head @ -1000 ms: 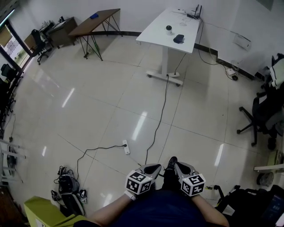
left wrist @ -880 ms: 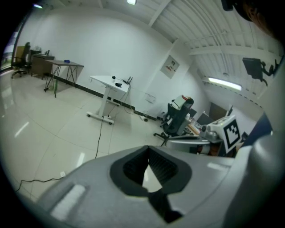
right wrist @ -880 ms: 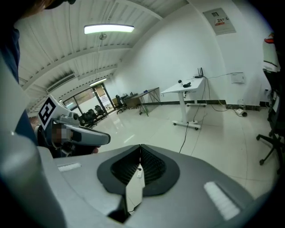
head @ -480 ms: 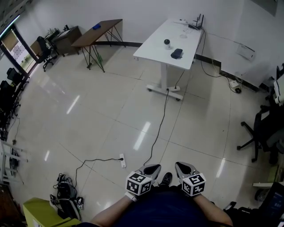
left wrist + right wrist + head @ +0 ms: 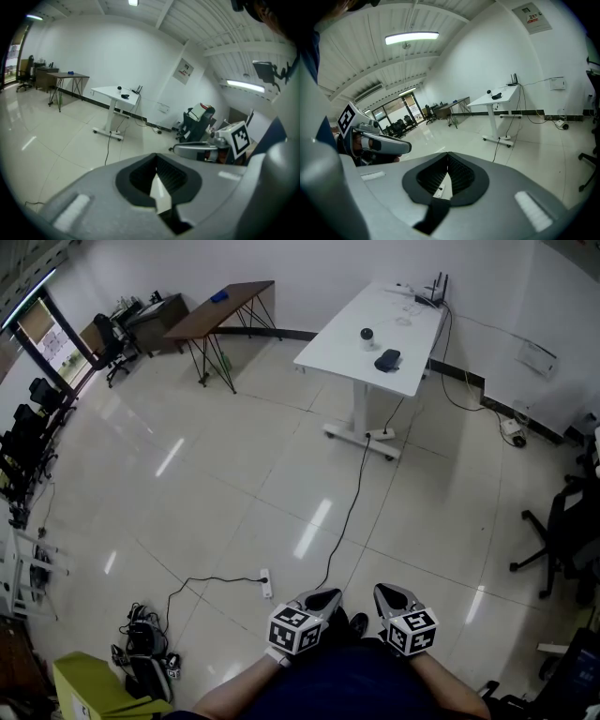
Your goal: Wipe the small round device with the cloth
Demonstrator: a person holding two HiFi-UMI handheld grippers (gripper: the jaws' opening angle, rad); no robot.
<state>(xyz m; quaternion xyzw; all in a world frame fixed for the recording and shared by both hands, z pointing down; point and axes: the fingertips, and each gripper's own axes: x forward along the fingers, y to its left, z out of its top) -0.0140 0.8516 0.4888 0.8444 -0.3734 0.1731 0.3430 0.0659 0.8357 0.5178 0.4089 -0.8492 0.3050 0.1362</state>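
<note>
My left gripper (image 5: 324, 597) and right gripper (image 5: 386, 592), bottom centre, both clenched on nothing. Small round device (image 5: 367, 334) beside dark cloth (image 5: 387, 360), upper right.

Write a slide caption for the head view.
Left gripper and right gripper, shut and empty, far from the white desk bearing the small round device and dark cloth.

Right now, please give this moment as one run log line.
left gripper: jaws shut, empty | right gripper: jaws shut, empty | small round device: on white desk, beside dark cloth | wipe: not started
</note>
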